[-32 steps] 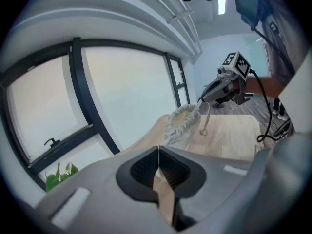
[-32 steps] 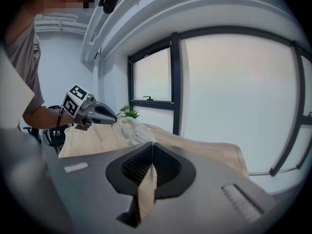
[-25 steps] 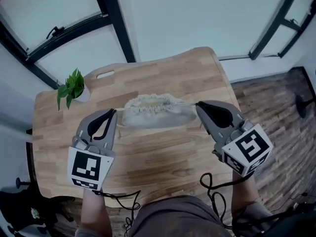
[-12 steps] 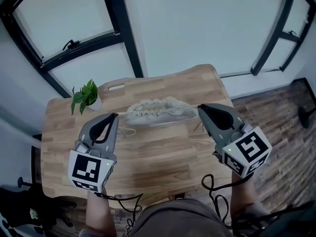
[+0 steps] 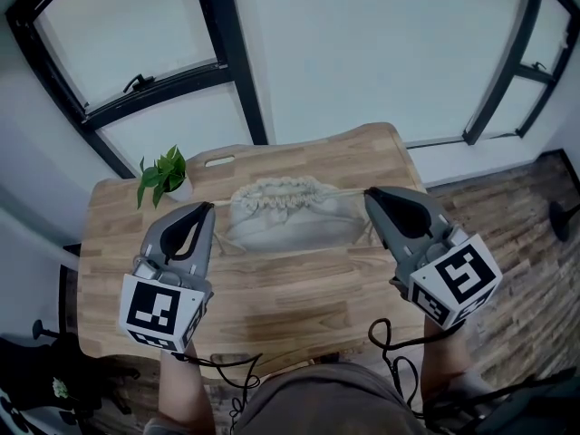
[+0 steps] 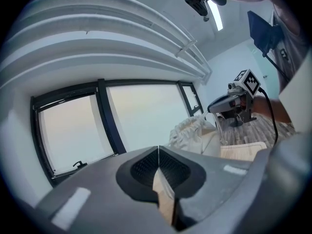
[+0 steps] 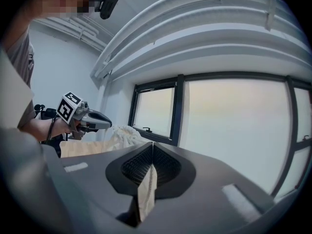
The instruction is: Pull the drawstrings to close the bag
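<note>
Left gripper [image 5: 207, 207]: jaws clamped on left drawstring [image 6: 164, 199].
Right gripper [image 5: 368, 192]: clamped on right drawstring [image 7: 146, 189].
Cloth bag [image 5: 285, 214]: between both grippers, mouth gathered.

The left grey plastic two-jaw gripper [image 5: 207, 207] and the right grey plastic two-jaw gripper [image 5: 367, 191] carry black ribbed pads [image 7: 136, 165] inside the jaws. Behind each jaw pair sits a white cube with black square markers [image 5: 163, 311]. Behind the cube trails a thin black cable [image 5: 388, 344]. The person wears a grey-brown top [image 5: 313, 397].

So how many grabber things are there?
2. The right hand-held gripper pinches a drawstring right of the bag; the left hand-held gripper pinches one on its left. None looks hidden.
</note>
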Demonstrator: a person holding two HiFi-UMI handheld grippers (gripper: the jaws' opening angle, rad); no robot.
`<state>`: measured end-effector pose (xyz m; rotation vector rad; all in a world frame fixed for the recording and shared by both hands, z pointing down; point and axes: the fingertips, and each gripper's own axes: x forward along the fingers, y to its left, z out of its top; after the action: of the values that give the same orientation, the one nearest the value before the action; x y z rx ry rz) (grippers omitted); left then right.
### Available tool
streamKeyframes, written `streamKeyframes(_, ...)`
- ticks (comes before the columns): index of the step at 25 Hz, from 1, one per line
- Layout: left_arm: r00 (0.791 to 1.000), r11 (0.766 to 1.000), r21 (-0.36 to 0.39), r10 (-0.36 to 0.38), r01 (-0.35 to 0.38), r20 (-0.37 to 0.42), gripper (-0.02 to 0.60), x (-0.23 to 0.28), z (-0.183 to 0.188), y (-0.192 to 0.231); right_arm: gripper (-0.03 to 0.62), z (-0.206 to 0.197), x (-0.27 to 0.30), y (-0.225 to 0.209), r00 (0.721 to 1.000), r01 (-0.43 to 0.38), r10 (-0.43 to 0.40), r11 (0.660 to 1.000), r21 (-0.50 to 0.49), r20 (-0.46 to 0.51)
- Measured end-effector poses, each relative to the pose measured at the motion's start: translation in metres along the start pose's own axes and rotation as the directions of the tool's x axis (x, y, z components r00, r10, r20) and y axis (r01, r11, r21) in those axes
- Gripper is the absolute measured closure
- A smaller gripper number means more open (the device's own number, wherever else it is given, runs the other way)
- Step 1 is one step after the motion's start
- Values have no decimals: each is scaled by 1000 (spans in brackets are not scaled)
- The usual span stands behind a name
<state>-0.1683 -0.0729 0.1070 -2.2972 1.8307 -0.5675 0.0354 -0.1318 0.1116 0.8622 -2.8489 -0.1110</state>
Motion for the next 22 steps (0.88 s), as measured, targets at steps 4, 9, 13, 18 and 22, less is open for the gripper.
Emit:
streamKeyframes(4,1000,1000,-1,8,-8,5,572,-5,3,0,560,4,-2,3,1000,5,-4,1000,-13,9)
streamKeyframes(9,1000,1000,-3,18,-18,9,572,-9,5,1,560,7,-3,7,1000,1,0,1000,-20,19)
streamKeyframes(13,1000,1000,-4,21,-21,14,572,-12,6,1,560,9,-5,9,1000,2,-2,1000,-26,27)
streamKeyframes(18,1000,1000,-4,25,-24,13,572,-15,9,0,560,12,-7,10,999,4,-3,1000,-30,34)
streamKeyframes(22,1000,1000,-5,24,-23,16,572,-16,9,-1,560,12,-7,10,999,6,-5,999,-32,33)
